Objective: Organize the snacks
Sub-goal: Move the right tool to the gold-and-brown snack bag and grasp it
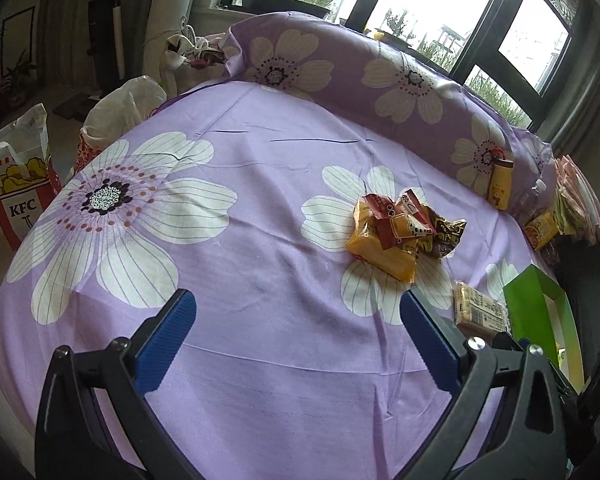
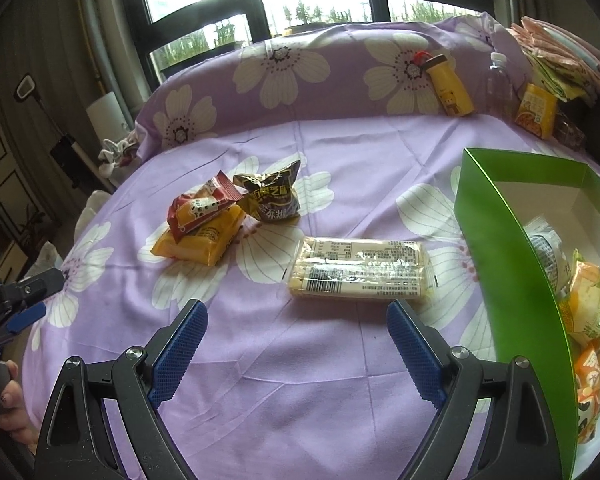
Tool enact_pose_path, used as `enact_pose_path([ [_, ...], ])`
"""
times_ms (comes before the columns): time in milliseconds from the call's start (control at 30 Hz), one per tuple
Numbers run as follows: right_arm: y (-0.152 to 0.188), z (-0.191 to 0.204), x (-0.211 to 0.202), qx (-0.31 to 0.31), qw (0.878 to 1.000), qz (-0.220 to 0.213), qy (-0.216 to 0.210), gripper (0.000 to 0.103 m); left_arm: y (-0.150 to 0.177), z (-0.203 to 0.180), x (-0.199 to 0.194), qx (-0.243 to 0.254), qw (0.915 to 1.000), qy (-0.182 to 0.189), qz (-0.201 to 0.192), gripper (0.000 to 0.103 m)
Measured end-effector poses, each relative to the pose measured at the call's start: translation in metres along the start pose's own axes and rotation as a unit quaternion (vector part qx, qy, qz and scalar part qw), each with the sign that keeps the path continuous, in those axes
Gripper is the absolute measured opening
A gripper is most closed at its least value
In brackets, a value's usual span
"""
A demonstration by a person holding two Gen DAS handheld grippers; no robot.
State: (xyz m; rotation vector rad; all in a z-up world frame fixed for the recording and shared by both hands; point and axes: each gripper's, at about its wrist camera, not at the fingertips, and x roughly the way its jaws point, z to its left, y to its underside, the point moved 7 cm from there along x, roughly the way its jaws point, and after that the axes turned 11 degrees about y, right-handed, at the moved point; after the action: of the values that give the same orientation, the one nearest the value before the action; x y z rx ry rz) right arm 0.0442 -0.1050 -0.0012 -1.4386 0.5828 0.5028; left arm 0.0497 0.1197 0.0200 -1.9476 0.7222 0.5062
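Observation:
A pale cracker pack lies flat on the purple flowered cloth, just beyond my open, empty right gripper; it also shows in the left wrist view. A pile of a yellow pack, a red pack and a dark brown pack lies to its left; the pile shows in the left wrist view. A green box at the right holds several snack packs. My left gripper is open and empty over bare cloth.
A yellow bottle, a clear bottle, a yellow carton and stacked packets sit at the back right by the flowered bolster. A KFC bag and a white bag stand left of the table.

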Motion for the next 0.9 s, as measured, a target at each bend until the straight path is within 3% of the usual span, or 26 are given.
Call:
enact_pose_path([
  [633,0.003,0.008,-0.005,0.0,1.0,0.005,-0.02,0.091,0.006,-0.003,0.004,0.003,0.9997,0.011,0.023,0.102],
  [900,-0.019,0.017,0.002,0.044,0.996,0.07,-0.045,0.091,0.001,0.003,0.0,-0.014,0.9993,0.028,0.022,0.102],
])
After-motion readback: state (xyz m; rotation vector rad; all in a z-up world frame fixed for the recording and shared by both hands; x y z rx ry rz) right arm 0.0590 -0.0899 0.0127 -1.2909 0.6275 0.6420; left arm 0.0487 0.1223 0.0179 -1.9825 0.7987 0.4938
